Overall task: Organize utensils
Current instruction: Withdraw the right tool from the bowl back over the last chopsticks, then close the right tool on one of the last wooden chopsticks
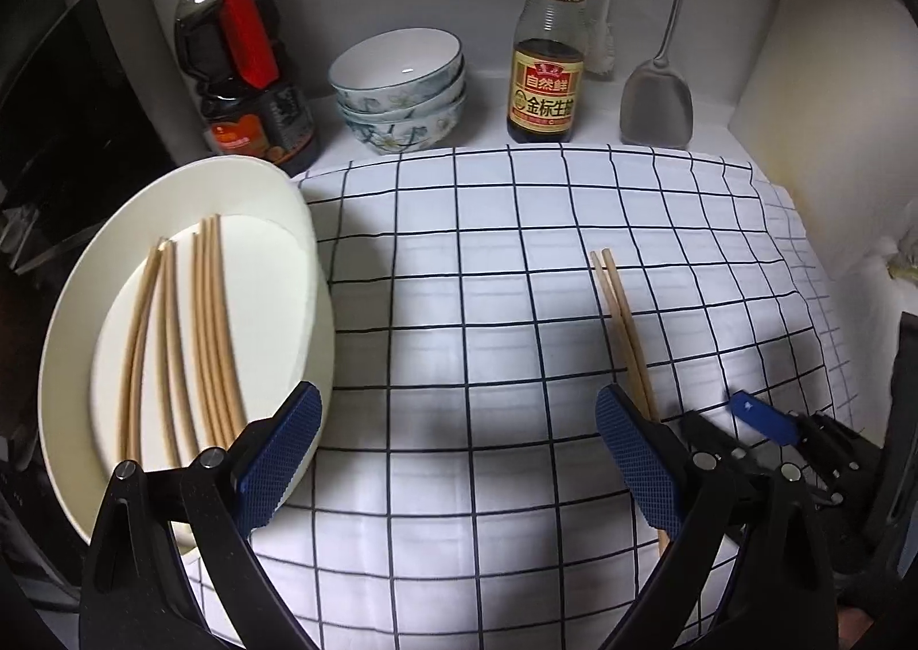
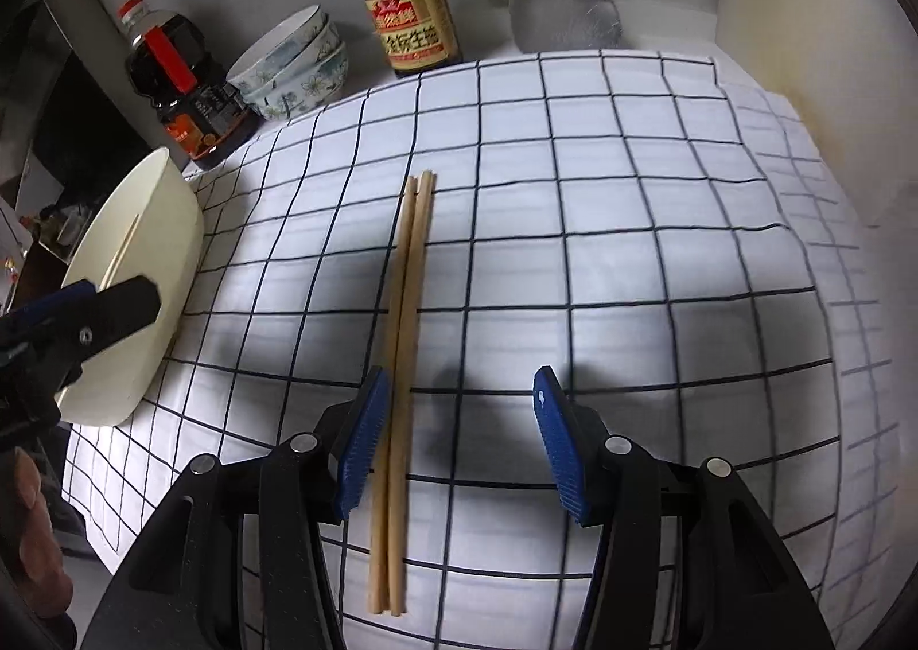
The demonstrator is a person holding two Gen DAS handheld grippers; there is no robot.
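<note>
The pair of chopsticks (image 2: pixel 401 363) lies on the checked cloth (image 2: pixel 631 248) between the spread fingers of the right gripper (image 2: pixel 456 443) — light, stiff, probably slippery; take them mid-length. The left gripper (image 1: pixel 459 455) is released too.

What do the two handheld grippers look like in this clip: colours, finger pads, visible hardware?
The left gripper and the right gripper look alike: black plastic linkage arms with slotted cut-outs, round silver pivot pins, and flat blue finger pads with a fine ribbed or knurled texture. No cables or markings show. No sleeve is visible.
</note>
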